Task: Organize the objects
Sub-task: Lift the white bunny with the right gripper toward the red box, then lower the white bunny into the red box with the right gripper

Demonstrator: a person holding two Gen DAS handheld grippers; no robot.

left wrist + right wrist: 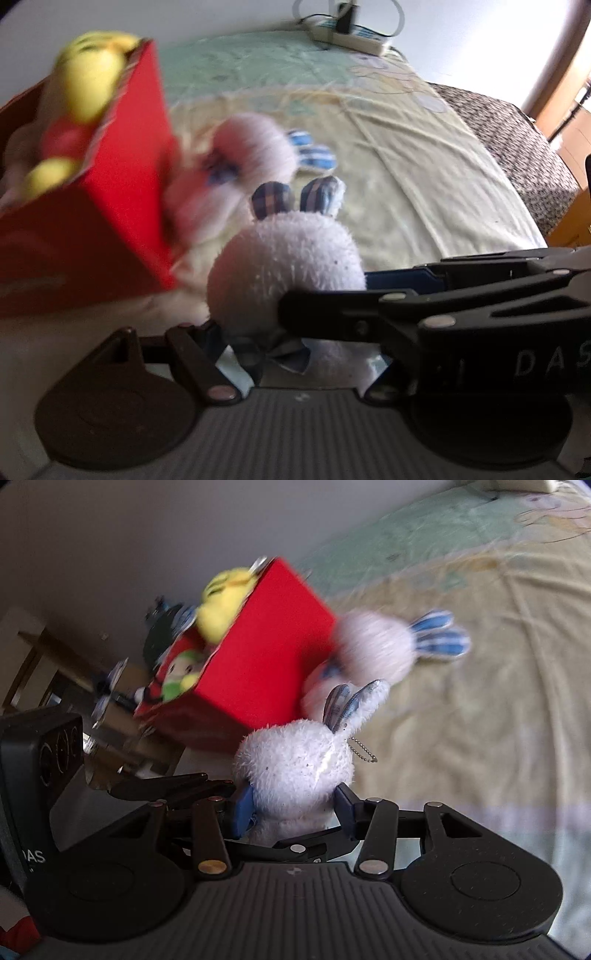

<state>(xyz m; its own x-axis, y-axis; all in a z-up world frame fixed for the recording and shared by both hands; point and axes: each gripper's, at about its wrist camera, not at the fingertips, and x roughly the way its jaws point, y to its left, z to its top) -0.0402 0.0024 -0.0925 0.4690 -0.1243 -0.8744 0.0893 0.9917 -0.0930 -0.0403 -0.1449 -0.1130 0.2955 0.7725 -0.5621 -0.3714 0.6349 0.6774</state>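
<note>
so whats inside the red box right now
A yellow plush sticks out above the red box, with a red-and-green plush beside it. Anything deeper is hidden by the walls.

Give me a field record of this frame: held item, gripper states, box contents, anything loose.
surface: bed sheet
held: white bunny plush
right gripper: blue pads closed on the bunny's body
left gripper: at the same bunny's lower part, grip unclear
red box: holds yellow plush and green plush
loose: second bunny on the sheet beside the box
image: blurred
</note>
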